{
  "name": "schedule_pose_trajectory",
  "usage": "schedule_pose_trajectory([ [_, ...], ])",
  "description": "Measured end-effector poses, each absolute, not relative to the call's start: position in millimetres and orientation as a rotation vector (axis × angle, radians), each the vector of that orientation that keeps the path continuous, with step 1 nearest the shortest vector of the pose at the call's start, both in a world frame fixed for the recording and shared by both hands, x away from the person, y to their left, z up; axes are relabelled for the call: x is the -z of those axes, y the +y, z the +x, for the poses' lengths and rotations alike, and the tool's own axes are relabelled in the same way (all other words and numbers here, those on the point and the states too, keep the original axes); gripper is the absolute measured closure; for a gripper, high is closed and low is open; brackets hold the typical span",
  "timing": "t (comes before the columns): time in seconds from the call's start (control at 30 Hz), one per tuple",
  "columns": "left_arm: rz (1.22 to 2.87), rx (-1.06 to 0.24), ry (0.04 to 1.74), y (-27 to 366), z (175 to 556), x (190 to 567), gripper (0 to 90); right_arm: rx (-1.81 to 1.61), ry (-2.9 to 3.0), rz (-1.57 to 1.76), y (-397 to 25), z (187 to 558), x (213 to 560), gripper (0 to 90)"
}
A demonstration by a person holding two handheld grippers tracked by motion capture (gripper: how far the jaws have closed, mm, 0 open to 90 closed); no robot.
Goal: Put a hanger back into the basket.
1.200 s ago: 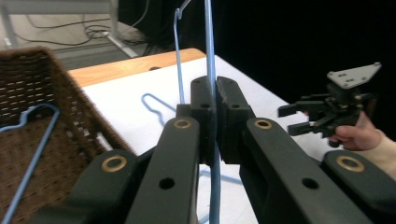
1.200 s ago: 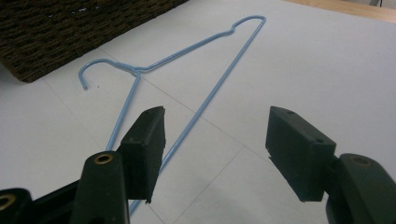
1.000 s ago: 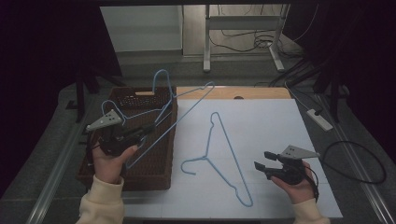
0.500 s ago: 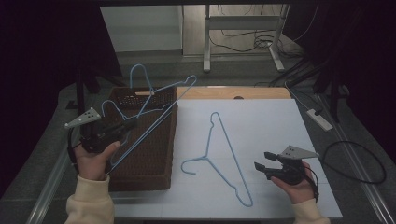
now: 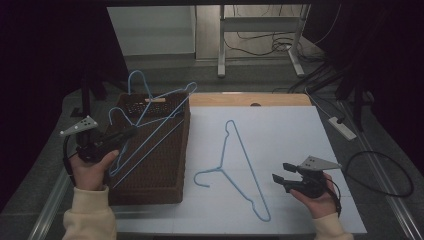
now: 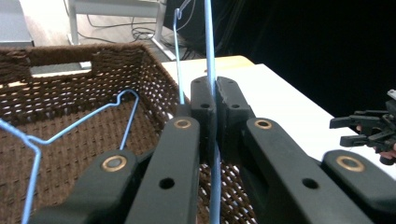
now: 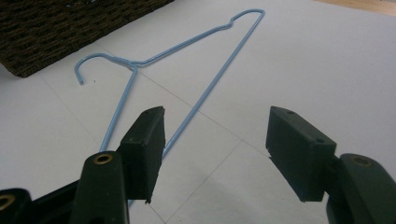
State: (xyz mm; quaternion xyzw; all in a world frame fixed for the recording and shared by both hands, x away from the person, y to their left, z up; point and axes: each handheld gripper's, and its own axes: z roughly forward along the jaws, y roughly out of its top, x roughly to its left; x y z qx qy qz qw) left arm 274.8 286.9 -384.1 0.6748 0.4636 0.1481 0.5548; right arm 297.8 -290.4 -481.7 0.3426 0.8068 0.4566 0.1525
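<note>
Blue wire of a hanger (image 6: 211, 56) is pinched between the closed jaws of the left gripper (image 6: 215, 100), above the brown basket (image 6: 70, 88). Its own view shows another hanger (image 6: 79, 122) lying inside. Right gripper (image 7: 215, 151) gapes wide, with a third hanger (image 7: 187, 70) on the white sheet (image 7: 327, 70) just ahead.

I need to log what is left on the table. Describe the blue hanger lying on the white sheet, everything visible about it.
The blue hanger is thin wire, light blue, apparently coated, a plain triangle with an open hook. It lies flat on the white sheet, hook toward the brown woven basket but apart from it, one corner pointing to the table's far side, another to the near edge. Nothing grips it: the right gripper sits beside it, jaws open, with the long wire running toward its jaws in the right gripper view.
</note>
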Motion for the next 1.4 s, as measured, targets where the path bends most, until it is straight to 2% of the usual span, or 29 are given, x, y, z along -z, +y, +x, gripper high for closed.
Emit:
schedule_pose_trajectory([
  [1.0, 1.590, -0.334, 1.198, 325, 277, 402, 86.6, -1.303, 2.315, 0.984, -291, 298, 482, 38.4],
  [1.4, 1.617, -0.276, 1.185, 328, 280, 408, 86.7, -1.302, 2.317, 0.984, -291, 298, 483, 38.4],
])
